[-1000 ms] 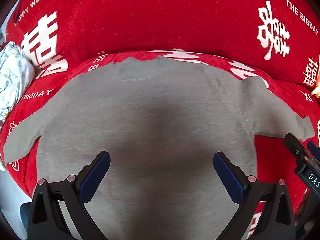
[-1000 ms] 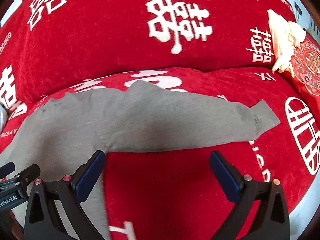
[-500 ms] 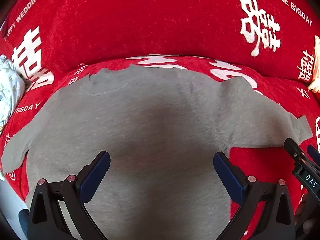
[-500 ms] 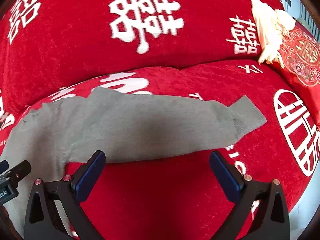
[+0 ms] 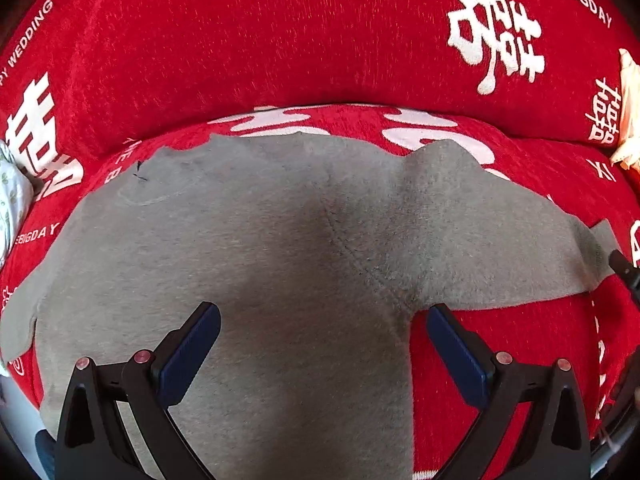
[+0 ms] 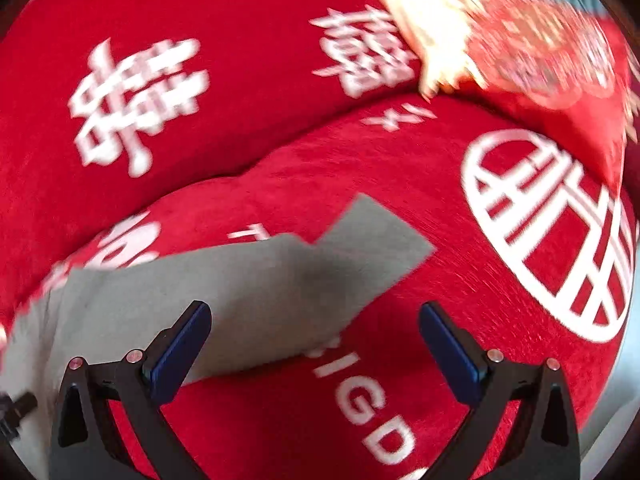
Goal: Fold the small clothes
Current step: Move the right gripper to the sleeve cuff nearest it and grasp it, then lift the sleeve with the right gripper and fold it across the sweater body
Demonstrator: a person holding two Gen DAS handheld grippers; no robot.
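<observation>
Left wrist view: a grey sweater [image 5: 248,264] lies spread flat on a red cover [image 5: 280,40] printed with white characters and the words "THE BIGDAY", filling the centre and lower part of the frame, one sleeve reaching toward the right edge and the other toward the lower left. The left gripper [image 5: 322,354] hangs above the garment's body with its blue-padded fingers [image 5: 190,354] spread wide and nothing between them. A pale floral cloth [image 5: 12,200] shows at the left edge. In the blurred right wrist view, the right gripper [image 6: 314,354] hangs over the sleeve, fingers likewise wide apart and empty, the cuff [image 6: 376,236] lying at centre frame. A cream-fringed red cushion [image 6: 548,64] sits at upper right.
</observation>
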